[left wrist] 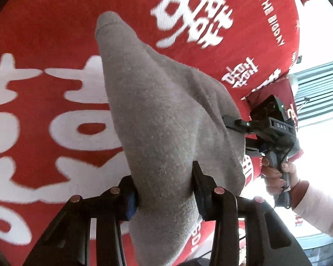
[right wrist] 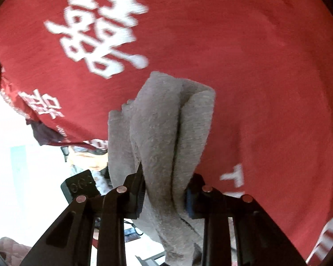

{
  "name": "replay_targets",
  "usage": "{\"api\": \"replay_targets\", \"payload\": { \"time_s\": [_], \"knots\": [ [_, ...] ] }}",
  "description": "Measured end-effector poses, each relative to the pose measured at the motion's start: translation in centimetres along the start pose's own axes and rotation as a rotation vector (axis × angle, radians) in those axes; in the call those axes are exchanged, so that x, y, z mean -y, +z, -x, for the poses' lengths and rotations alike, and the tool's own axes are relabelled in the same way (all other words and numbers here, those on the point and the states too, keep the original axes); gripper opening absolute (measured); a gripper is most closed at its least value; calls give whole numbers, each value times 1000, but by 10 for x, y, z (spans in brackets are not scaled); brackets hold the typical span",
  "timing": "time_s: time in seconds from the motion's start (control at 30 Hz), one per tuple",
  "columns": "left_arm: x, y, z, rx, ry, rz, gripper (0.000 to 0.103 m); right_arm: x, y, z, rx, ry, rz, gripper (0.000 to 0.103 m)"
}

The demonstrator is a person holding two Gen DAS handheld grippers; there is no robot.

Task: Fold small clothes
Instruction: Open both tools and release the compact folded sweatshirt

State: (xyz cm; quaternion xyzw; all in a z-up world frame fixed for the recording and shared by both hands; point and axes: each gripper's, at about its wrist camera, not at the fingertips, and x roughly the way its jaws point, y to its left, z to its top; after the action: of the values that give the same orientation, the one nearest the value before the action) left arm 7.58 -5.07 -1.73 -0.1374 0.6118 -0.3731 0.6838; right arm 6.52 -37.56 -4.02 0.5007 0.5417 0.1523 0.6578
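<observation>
A small grey knitted garment (left wrist: 157,110) hangs lifted above the red cloth (left wrist: 44,33), and both grippers hold it. My left gripper (left wrist: 164,186) is shut on its near end, with the fabric bunched between the pads. To the right, the right gripper (left wrist: 237,133) pinches the garment's side edge; a hand (left wrist: 277,177) in a pale sleeve holds that tool. In the right wrist view the right gripper (right wrist: 166,190) is shut on a folded, doubled bundle of the same grey garment (right wrist: 171,122). The garment's far tip points away and hangs free.
The red cloth (right wrist: 255,66) with large white characters covers the whole work surface. Its edge drops off at the right of the left wrist view and at the left of the right wrist view, with a bright floor (right wrist: 22,166) beyond. A black box-like part (right wrist: 80,186) shows beside the right gripper.
</observation>
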Motion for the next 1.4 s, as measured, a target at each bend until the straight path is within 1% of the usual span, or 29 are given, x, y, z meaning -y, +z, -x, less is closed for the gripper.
{"api": "replay_targets", "payload": {
  "time_s": [0.13, 0.2, 0.27, 0.33, 0.43, 0.47, 0.5, 0.53, 0.57, 0.6, 0.63, 0.67, 0.7, 0.73, 0.8, 0.83, 0.93, 0.97, 1.0, 1.03, 1.07, 1.1, 1.17, 1.2, 1.33, 1.4],
  "knots": [
    [-5, -14, 45, 10, 16, 2, 43, -30, -28, -15, -26, 37, -15, 32],
    [-12, -25, 68, 3, 22, 17, 43, -36, -41, -29, -46, 59, -36, 32],
    [-24, -36, 83, 0, 29, 34, 43, -42, -56, -44, -70, 77, -53, 32],
    [-36, -49, 95, -3, 57, 33, 43, -46, -69, -63, -98, 61, -43, 31],
    [-64, -67, 92, -30, 144, 51, 43, -40, -82, -95, -134, -11, -13, 31],
    [-75, -73, 85, -44, 183, 53, 43, -36, -84, -107, -143, -37, -5, 31],
    [-86, -77, 77, -65, 205, 62, 43, -29, -85, -119, -153, -58, -7, 31],
    [-98, -82, 70, -89, 219, 84, 43, -22, -86, -129, -161, -71, -15, 31],
    [-108, -85, 66, -94, 229, 106, 45, -13, -86, -137, -154, -91, -23, 31],
    [-114, -85, 66, -80, 226, 121, 48, -5, -86, -136, -146, -99, -28, 31],
    [-121, -86, 69, -59, 213, 145, 48, 0, -85, -137, -136, -116, -32, 31],
    [-122, -85, 71, -49, 211, 158, 48, 2, -84, -136, -126, -146, -26, 31],
    [-122, -85, 74, -40, 222, 161, 48, 2, -83, -135, -122, -197, -3, 31],
    [-120, -87, 76, -37, 241, 158, 55, -2, -81, -134, -123, -249, 25, 32],
    [-113, -87, 79, -33, 316, 142, 64, -9, -82, -129, -121, -362, 81, 36],
    [-107, -87, 82, -25, 374, 123, 64, -14, -82, -124, -114, -412, 102, 37],
    [-97, -90, 92, 4, 466, 119, 65, -33, -87, -110, -95, -542, 163, 37],
    [-96, -93, 98, 20, 496, 123, 68, -39, -91, -106, -90, -565, 188, 37],
    [-94, -92, 100, 30, 526, 125, 84, -47, -96, -102, -85, -589, 217, 40],
    [-89, -92, 102, 42, 573, 127, 97, -55, -102, -99, -84, -613, 245, 44],
    [-86, -93, 106, 49, 602, 125, 97, -62, -108, -97, -83, -633, 266, 52],
    [-83, -95, 110, 57, 620, 124, 97, -68, -113, -97, -81, -642, 281, 56],
    [-79, -97, 114, 64, 651, 134, 97, -81, -126, -96, -83, -647, 304, 58],
    [-77, -97, 116, 64, 668, 142, 97, -87, -132, -96, -86, -655, 309, 62],
    [-69, -98, 118, 73, 740, 165, 97, -105, -155, -104, -85, -673, 323, 71],
    [-65, -98, 119, 71, 777, 168, 97, -113, -166, -107, -72, -706, 345, 79]
  ]
}}
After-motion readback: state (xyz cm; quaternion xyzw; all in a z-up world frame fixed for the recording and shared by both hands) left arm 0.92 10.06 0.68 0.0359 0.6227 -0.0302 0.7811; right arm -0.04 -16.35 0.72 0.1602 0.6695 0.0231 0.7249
